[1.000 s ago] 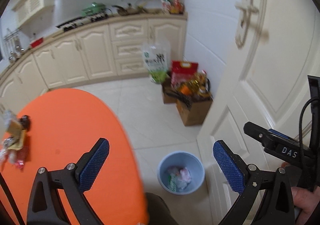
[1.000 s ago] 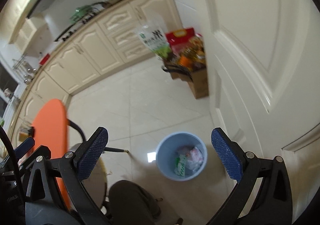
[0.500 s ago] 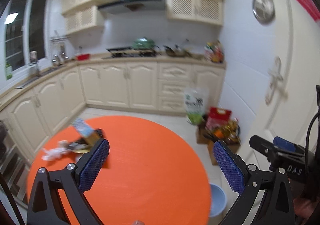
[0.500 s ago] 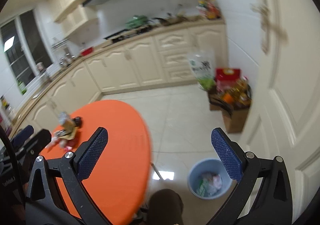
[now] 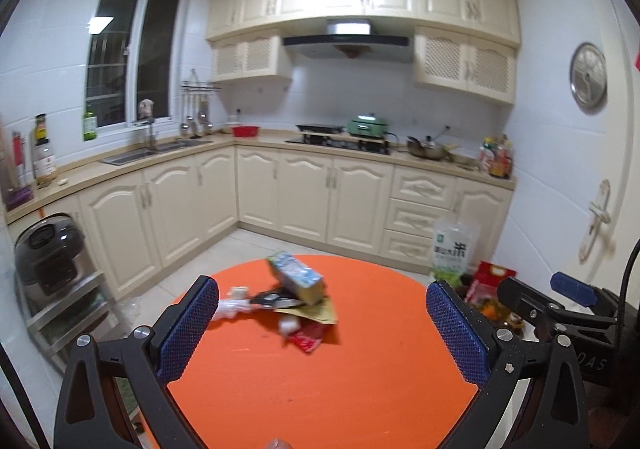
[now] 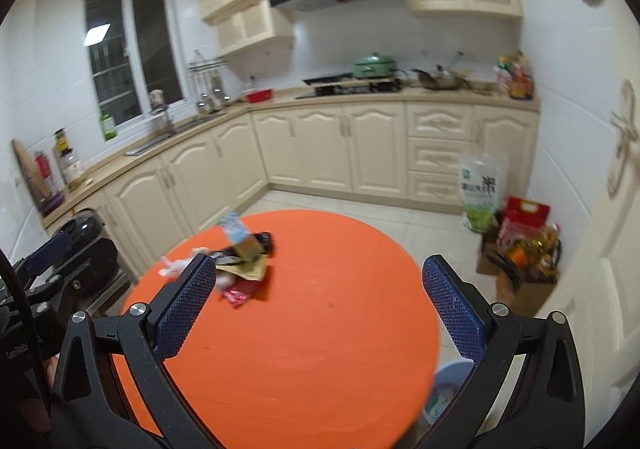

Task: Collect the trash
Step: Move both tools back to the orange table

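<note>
A pile of trash (image 5: 294,297) lies on the round orange table (image 5: 320,381): a blue-and-white carton (image 5: 296,276), a brown paper wrapper, a red wrapper (image 5: 306,338), a black piece and white crumpled bits (image 5: 232,303). It also shows in the right wrist view (image 6: 240,261). My left gripper (image 5: 320,333) is open and empty, above the table's near side, short of the pile. My right gripper (image 6: 318,309) is open and empty over the table, right of the pile. A blue bin (image 6: 448,393) with trash in it shows below the table's right edge.
Cream kitchen cabinets (image 5: 304,193) and a counter run along the back and left. A rice cooker (image 5: 46,249) on a metal rack stands at left. A green-white bag (image 5: 450,249), a red bag and a box of goods (image 6: 524,261) sit on the floor by the white door (image 6: 616,209).
Both grippers swung up and left from over the blue bin on the floor to over the orange table, facing the trash pile. Both stayed open and empty.
</note>
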Demonstrator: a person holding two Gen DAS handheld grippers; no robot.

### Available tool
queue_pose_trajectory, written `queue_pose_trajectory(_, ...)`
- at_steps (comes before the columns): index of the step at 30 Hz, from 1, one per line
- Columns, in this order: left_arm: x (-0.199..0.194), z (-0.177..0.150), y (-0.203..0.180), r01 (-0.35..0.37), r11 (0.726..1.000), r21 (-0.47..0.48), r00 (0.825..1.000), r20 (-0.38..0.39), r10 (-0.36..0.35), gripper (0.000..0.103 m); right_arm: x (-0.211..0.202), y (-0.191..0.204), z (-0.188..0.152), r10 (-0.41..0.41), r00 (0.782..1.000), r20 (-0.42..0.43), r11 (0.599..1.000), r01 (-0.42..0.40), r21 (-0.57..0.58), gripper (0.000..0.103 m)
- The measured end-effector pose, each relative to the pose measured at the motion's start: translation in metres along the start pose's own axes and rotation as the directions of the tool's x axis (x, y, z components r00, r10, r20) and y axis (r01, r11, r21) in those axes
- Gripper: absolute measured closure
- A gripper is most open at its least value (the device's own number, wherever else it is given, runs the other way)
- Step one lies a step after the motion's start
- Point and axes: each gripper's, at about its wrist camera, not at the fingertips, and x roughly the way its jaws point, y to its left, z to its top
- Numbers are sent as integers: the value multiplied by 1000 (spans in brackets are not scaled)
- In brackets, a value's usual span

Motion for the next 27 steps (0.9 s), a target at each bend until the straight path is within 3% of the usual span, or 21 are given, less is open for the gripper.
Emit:
queue_pose_trajectory(9, -43, -31, -19, -62, 997, -54, 997, 39, 64, 1, -2, 53, 0, 56, 998, 23, 995, -54, -84, 0)
queue_pose_trajectory(15, -46, -38, -14, -95, 992, -80, 995, 28, 98, 1, 2, 69, -4, 86, 996, 20, 990, -83, -113, 0)
queue_pose_trajectory(20, -29, -32, -9, -122, 987, -107, 993, -4, 122, 1, 11, 74, -6, 100, 995, 5, 987, -99, -129, 0)
queue_pose_trajectory(27, 11, -13, 32, -145, 981, -127, 989, -61, 138, 1, 45, 77, -7, 109, 993, -49, 983, -115, -140, 0)
